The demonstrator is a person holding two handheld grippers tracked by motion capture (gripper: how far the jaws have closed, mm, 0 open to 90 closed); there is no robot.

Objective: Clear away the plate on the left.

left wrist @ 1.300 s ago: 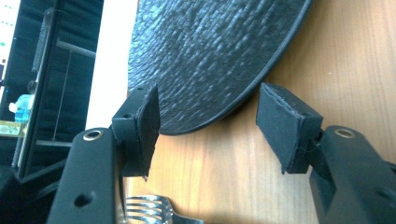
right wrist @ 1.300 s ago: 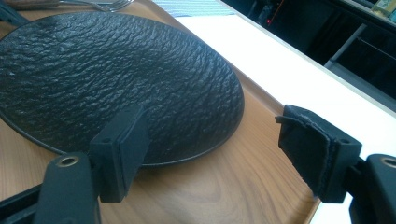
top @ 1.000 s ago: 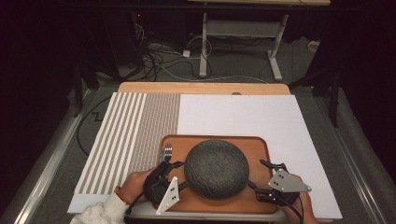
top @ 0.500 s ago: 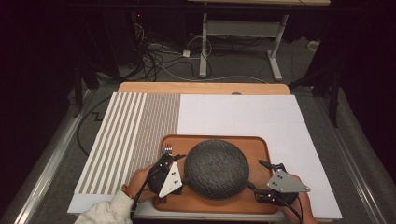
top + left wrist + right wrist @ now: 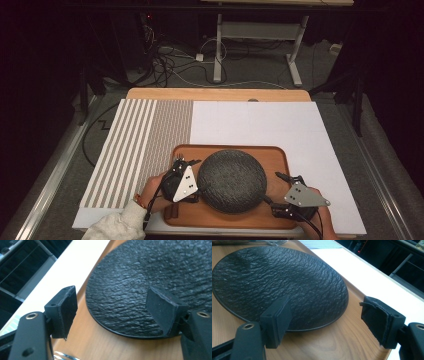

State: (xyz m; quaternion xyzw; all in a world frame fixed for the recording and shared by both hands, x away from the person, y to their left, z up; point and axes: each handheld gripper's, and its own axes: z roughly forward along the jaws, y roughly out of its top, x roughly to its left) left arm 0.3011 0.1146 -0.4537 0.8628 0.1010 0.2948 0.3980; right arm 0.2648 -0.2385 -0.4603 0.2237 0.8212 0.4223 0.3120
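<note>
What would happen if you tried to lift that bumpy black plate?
The black plate looks stiff and probably heavy, like stone. Its rough skin may help the fingers hold. It lies flat on the wooden tray, so it shouldn't roll, but might break if dropped.

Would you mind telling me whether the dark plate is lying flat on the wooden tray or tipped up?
Flat. The dark plate rests with its rim on the wooden tray in both gripper views.

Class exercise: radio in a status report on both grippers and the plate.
Left hand-held gripper open, jaws just widened, nothing held. Right hand-held gripper open. Black plate on wooden tray. Nothing blocking.
</note>
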